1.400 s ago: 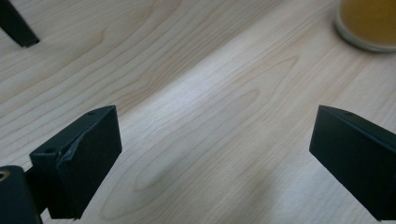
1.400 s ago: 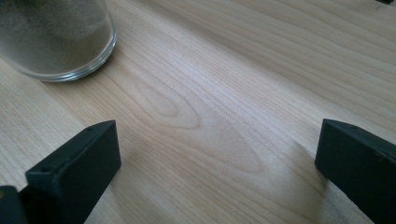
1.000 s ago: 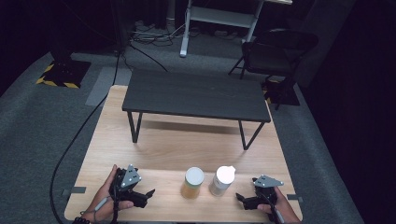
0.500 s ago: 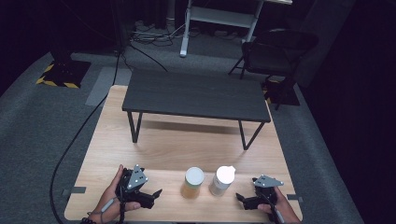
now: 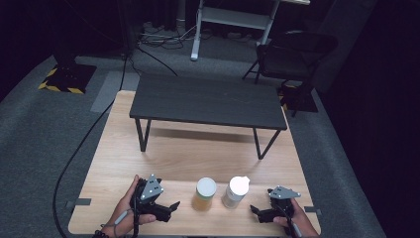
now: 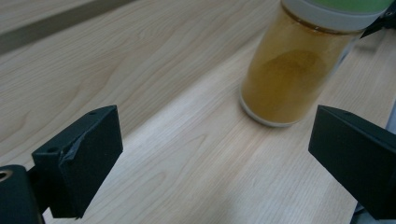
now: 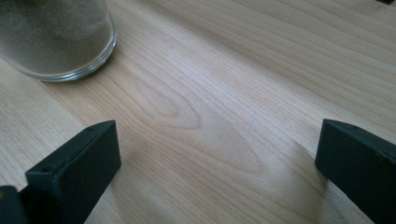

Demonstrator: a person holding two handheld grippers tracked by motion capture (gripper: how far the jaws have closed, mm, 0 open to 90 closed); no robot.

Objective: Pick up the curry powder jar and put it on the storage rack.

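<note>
**Two upright jars, both grippers spread wide and empty**

Take the small dark bench (image 5: 208, 101) on the wooden table (image 5: 124, 148) as your landmark. Both jars stand on your side of it, well clear of its legs, near the table's front edge. The jar of yellow-orange powder (image 5: 204, 194), with its pale green lid, sits to the left; the jar of grey powder (image 5: 235, 192), with a white lid, stands just beside it on the right, apart from it as far as the high view shows.

Your left gripper (image 5: 166, 210) sits low by the front edge, left of the yellow jar, jaws spread wide and holding nothing. In the left gripper view the yellow jar (image 6: 292, 70) lies ahead and off towards the right jaw, not yet between the two. Your right gripper (image 5: 257, 213) is right of the grey jar, also wide open and empty; in its own view the grey jar's base (image 7: 56, 39) sits at the upper left, outside the jaws.

Expect both jars to be rigid, smooth-walled and probably slippery; the clear walls look like glass or hard plastic, so treat them as breakable. About half full of powder, they should be fairly light and tippy if nudged near the top. Grip the straight wall at mid-height, below the lid, squarely across the widest part.
</note>
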